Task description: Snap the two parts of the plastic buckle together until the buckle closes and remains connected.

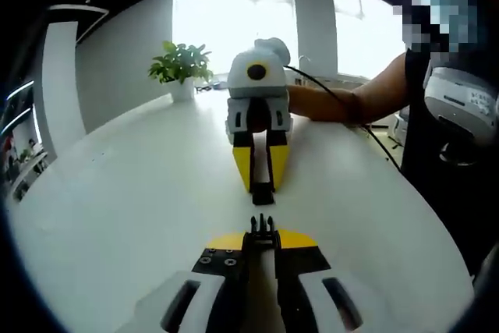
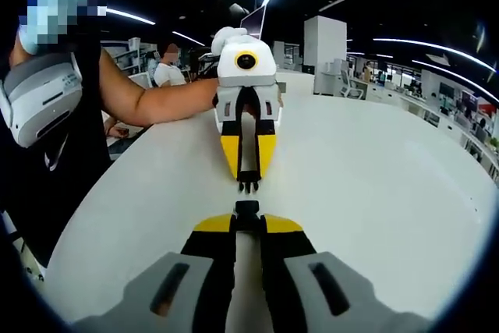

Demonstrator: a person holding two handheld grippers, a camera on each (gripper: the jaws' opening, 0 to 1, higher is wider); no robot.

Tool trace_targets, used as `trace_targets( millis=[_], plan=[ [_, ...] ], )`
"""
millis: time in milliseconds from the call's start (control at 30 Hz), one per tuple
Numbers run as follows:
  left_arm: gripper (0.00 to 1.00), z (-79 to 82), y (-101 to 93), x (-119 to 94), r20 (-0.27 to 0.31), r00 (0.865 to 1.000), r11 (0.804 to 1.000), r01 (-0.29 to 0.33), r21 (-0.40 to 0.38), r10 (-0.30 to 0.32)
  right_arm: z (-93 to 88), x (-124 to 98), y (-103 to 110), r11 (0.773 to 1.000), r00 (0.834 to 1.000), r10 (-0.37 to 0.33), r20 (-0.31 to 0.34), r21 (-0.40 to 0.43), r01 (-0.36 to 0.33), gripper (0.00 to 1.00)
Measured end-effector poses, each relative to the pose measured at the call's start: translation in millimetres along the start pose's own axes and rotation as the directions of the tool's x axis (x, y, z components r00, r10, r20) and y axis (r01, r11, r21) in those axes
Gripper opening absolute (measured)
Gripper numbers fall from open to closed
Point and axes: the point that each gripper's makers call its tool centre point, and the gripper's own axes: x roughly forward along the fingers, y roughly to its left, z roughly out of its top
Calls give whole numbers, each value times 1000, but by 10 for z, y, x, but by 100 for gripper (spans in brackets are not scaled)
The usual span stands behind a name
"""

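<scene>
In the left gripper view, the left gripper (image 1: 263, 241) at 6 o'clock was clenched on the black pronged plastic buckle half (image 1: 262, 228). The right gripper (image 1: 263, 193) at 12 o'clock gripped the black socket buckle half (image 1: 263, 195), with a gap between them over the white round table (image 1: 132, 200).

In the right gripper view, the right gripper (image 2: 246, 214) at 6 o'clock pinched the socket half (image 2: 246, 210), just short of the prongs (image 2: 248, 186).

Pronged buckle half (image 1: 263, 228) mostly hidden between left gripper (image 1: 262, 241) jaws, prongs alone protruding. Socket half (image 2: 246, 210) likewise buried in right gripper (image 2: 247, 222) (small black stub visible). Background desks blurred.
</scene>
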Motion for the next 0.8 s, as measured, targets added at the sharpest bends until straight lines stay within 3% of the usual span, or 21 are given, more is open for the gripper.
trace_targets(
  millis=[800],
  plan=[
    [10, 47, -12, 61, -2, 1000, 1000, 6, -7, -6, -1, 26, -16, 1000, 1000, -3, -2, 2, 3, 10]
  ],
)
